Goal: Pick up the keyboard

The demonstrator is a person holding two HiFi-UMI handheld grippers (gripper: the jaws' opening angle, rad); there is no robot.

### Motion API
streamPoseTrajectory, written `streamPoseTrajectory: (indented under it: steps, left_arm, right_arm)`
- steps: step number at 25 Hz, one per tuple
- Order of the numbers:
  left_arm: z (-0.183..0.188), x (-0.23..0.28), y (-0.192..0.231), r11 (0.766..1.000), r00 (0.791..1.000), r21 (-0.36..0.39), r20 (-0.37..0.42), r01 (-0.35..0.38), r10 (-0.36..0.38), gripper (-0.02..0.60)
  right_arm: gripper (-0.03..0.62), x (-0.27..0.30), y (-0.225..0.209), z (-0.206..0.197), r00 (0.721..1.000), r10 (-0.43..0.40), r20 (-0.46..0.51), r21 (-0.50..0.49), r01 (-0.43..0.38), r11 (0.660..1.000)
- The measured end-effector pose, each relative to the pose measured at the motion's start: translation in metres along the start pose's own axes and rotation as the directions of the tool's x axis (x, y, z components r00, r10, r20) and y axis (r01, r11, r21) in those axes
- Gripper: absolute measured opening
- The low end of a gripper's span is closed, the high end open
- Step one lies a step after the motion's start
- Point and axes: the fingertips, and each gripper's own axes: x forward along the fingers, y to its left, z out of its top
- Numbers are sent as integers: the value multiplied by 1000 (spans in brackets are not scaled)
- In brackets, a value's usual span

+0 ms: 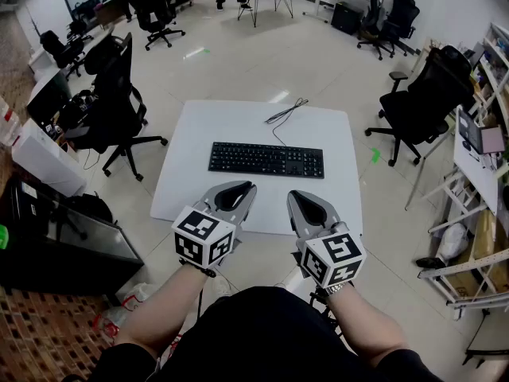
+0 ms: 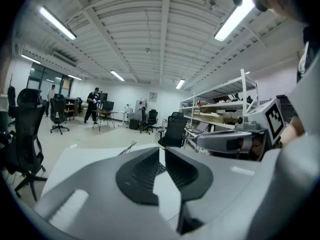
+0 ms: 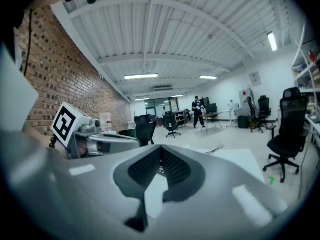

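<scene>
A black keyboard [image 1: 266, 159] lies flat across the middle of a white table [image 1: 191, 134]. Its black cable [image 1: 286, 111] runs off to the far edge. Both grippers hover over the table's near edge, short of the keyboard and touching nothing. My left gripper [image 1: 250, 186] [image 2: 162, 151] has its jaws a narrow slit apart and empty. In the left gripper view a strip of the keyboard [image 2: 161, 167] shows through that slit. My right gripper [image 1: 293, 194] [image 3: 160, 151] is shut with its tips meeting, and it holds nothing. A bit of the keyboard [image 3: 161, 172] shows below its tips.
Black office chairs stand left [image 1: 119, 102] and right [image 1: 421, 102] of the table. Metal shelving [image 1: 485, 142] lines the right side. A dark cabinet [image 1: 64, 237] sits at the near left beside a brick wall. People stand by desks far across the room.
</scene>
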Motion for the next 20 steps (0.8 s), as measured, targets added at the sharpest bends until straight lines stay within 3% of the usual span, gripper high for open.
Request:
streamPoseTrajectory:
  steps: [3,11,20]
  left_arm:
    - [-11,4,9,998,999,-59,-29,-26,25,44]
    - [-38,2,77,971,981,-166,-116,-171,153,58]
    - [-74,31,190,918,961,-313,-210,-243,182,87]
  right_arm:
    - [2,-5,-6,-5,1000,21,-8,3,-21,1000]
    - [2,11,-21,-17,998,55,-34,54,-53,997]
    - [2,58,-53,-26,997,-14,-79,116,23,993]
